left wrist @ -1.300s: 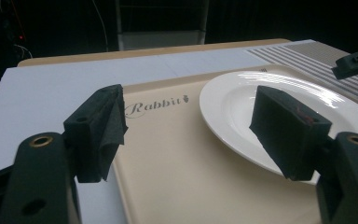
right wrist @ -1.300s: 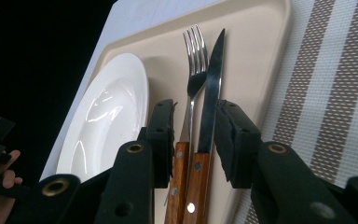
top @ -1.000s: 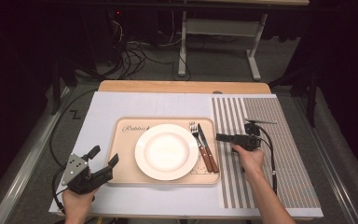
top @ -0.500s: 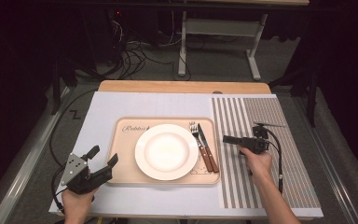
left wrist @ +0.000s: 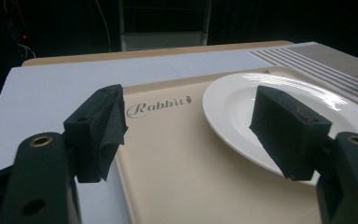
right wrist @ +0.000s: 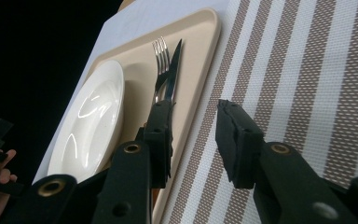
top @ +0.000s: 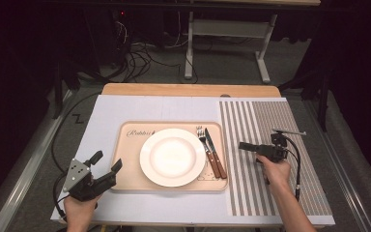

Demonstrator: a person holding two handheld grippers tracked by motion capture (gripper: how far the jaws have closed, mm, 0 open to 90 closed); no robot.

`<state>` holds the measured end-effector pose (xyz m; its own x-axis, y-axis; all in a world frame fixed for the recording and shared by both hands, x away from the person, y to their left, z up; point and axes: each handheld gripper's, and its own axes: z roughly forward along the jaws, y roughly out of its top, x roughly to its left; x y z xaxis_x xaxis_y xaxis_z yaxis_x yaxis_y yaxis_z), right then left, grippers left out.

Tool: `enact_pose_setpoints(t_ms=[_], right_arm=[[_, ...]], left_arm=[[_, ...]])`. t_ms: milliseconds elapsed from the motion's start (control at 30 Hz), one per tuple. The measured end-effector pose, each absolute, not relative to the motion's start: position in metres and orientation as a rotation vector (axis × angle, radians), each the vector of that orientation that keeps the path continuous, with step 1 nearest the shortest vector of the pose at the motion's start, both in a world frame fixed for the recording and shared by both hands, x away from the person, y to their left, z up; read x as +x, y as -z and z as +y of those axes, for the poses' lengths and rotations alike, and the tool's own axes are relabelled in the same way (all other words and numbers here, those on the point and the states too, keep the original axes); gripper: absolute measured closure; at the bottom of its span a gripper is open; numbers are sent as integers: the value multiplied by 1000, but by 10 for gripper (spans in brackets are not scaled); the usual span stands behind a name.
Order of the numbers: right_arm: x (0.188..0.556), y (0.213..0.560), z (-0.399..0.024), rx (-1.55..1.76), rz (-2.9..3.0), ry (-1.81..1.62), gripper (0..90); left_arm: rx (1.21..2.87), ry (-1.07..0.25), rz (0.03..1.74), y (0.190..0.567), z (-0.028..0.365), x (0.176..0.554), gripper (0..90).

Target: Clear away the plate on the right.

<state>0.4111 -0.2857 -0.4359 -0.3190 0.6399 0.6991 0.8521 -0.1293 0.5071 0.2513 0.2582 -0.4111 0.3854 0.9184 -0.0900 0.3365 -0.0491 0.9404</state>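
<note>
Looking down, high view: beige tray (top: 125, 164) at table centre, white plate (top: 173, 157) on it, fork (top: 206, 149) and knife (top: 215, 153) side by side at the plate's 3 o'clock, still on the tray.
Cutlery axis, high view: long, running roughly 12 to 6 o'clock, tips far, wooden handles near.
Right gripper, high view: right gripper (top: 243, 145) over the striped mat (top: 290, 159), just off the tray's right rim, nose aimed at 9 o'clock toward the cutlery; spread not readable from above.
Left gripper, high view: left gripper (top: 107, 165) at the tray's 8 o'clock corner, jaws spread, holding nothing.
Left gripper view: both black jaws wide apart and empty, tray with "Rabbit" lettering (left wrist: 161, 107) between them, plate (left wrist: 242, 121) at 2 o'clock.
Right gripper view: right gripper (right wrist: 196, 135) with jaws apart, nothing pinched; fork (right wrist: 161, 53) and knife (right wrist: 173, 70) at 11 o'clock, plate (right wrist: 91, 121) beyond at 9 o'clock.
Deciding relation, judged: cutlery lies directly ahead of the right gripper, much nearer than to the left one; jaws probably need to straddle the handles across the long axis.
</note>
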Motion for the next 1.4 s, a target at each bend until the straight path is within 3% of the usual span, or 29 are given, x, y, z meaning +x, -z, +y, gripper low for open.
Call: enact_pose_setpoints(t_ms=[933, 1400], right_arm=[[385, 430, -322, -1746, -2007, 1496, 647], [368, 417, -320, -1745, -2306, 1423, 610]], left_arm=[[1604, -700, 1143, 410, 259, 251, 275], [1603, -690, 1167, 410, 263, 252, 275]])
